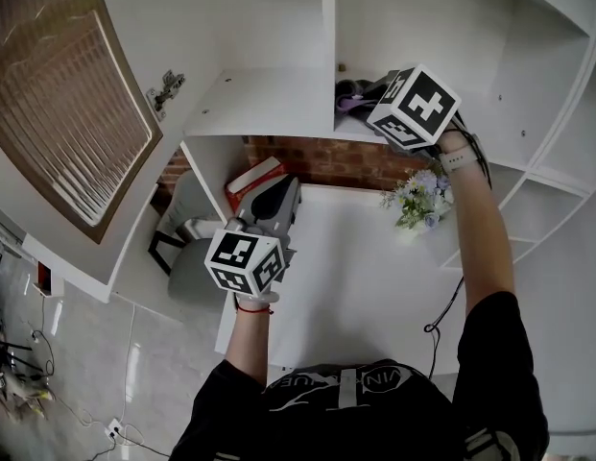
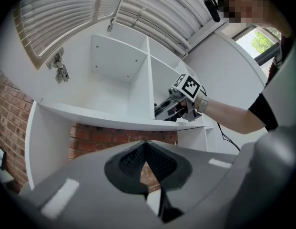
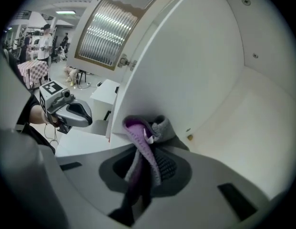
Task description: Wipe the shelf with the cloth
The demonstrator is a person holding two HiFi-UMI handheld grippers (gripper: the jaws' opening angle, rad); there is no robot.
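The right gripper [image 3: 148, 159] is closed on the cloth [image 3: 140, 130]. A purple and grey knitted fold stands out from between the jaws, and the rest runs down between the pads. The gripper reaches into the white shelf [image 1: 269, 104], into the compartment to the right of the vertical divider [image 1: 328, 46]. The bunched end of the cloth lies at the corner where the divider meets the shelf board, touching both. A small brass-coloured fitting [image 3: 189, 137] sits on the board just beside the cloth.

The left gripper [image 2: 147, 149] is held lower, over the white desk [image 1: 355, 277] and well apart from the shelf. Its jaws meet at the tips with nothing between them (only brick and desk surface show through the gap behind the tips).

A brick wall [image 1: 326, 161] fills the space between the shelf board and the desk. A bunch of pale flowers [image 1: 419, 197] stands at the back of the desk, below the right gripper. A red box [image 1: 254, 181] leans at the left rear corner of the desk. A louvred cabinet door [image 1: 67, 104] hangs open at the left.
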